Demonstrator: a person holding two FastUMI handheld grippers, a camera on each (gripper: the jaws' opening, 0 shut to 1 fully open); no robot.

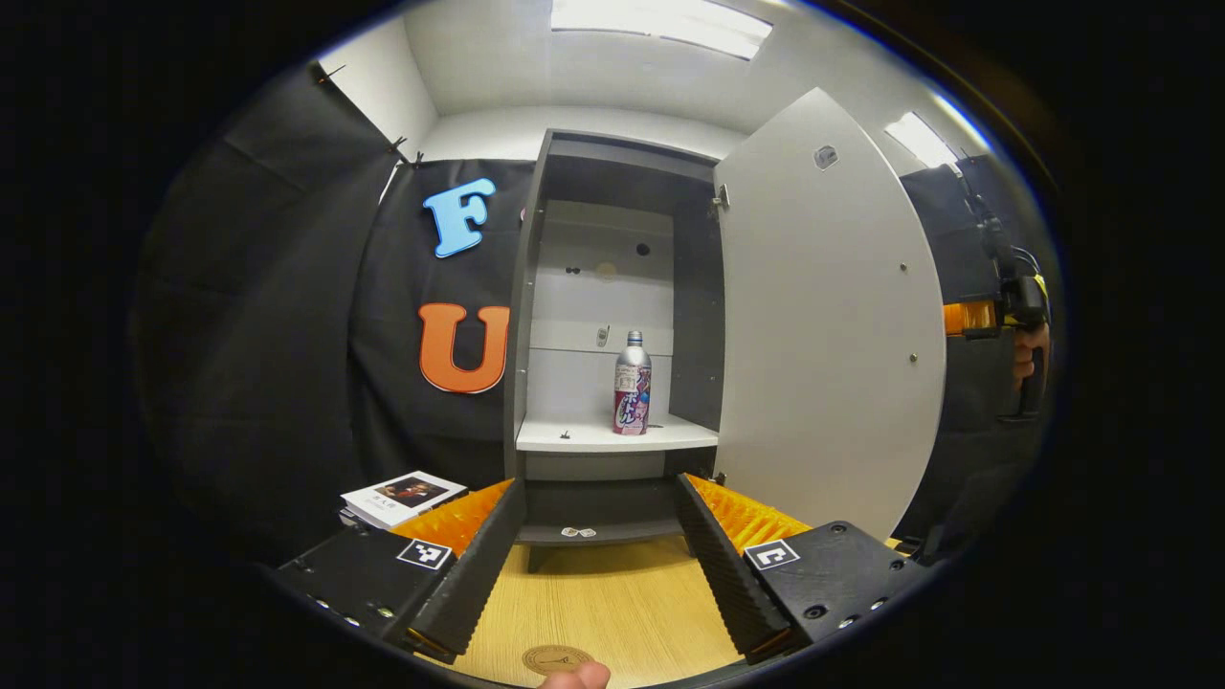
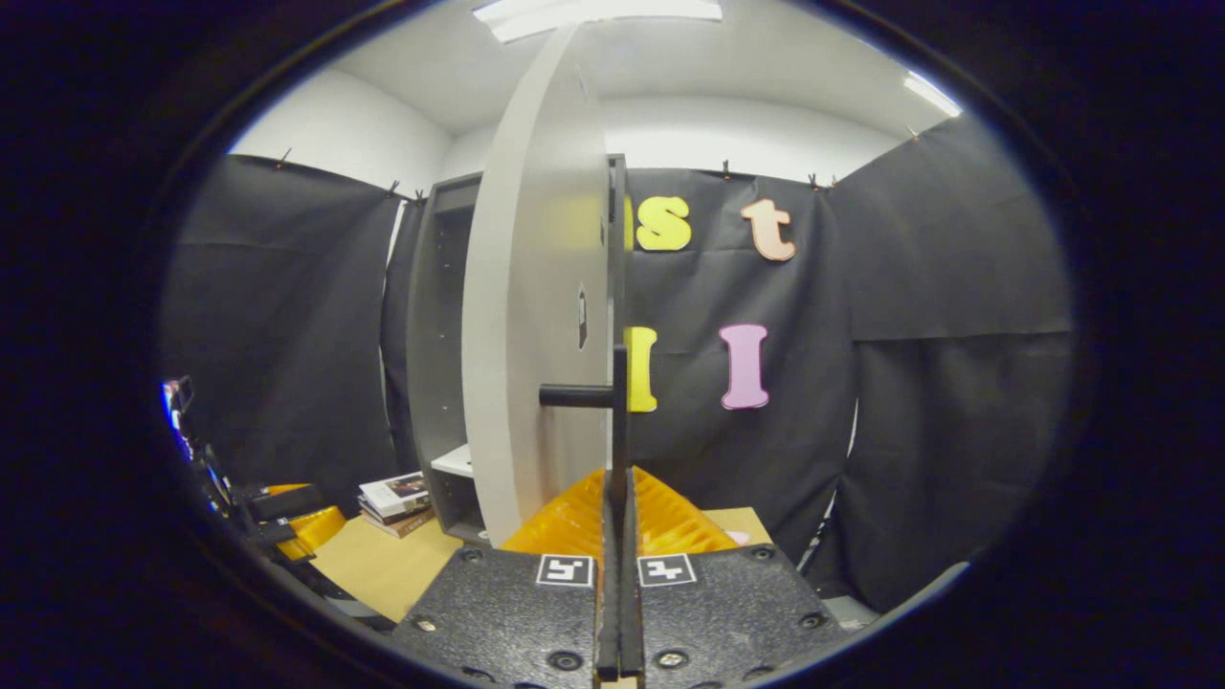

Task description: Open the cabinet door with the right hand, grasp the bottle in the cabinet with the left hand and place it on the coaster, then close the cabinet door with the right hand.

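Two grippers: left gripper (image 1: 598,565) low over the worktop (image 1: 612,603), right gripper (image 2: 617,574) at the door's outer edge.
Left fingers: spread wide apart, nothing between them; a fingertip of the holding hand shows at the bottom edge.
Coaster (image 1: 558,659): flat on the worktop, just below and between the left fingers, nearest item to that hand.
Right fingers: pressed together on the thin dark handle (image 2: 618,421) of the cabinet door (image 2: 531,335), clamped on it.
Door state: swung wide; opening step judged done.
Books (image 1: 402,496): stacked on the worktop, left of the cabinet base.
Bottle (image 1: 632,383): upright on the white shelf (image 1: 612,435) inside the cabinet (image 1: 612,287), long axis vertical, toward the shelf's right side.
Key relation: bottle lies straight ahead and above the left fingers, well apart; left gripper faces the opening, so it is the one placed for the reach.
Next move (judgement): raise and advance the left gripper, fingers straddling the bottle.
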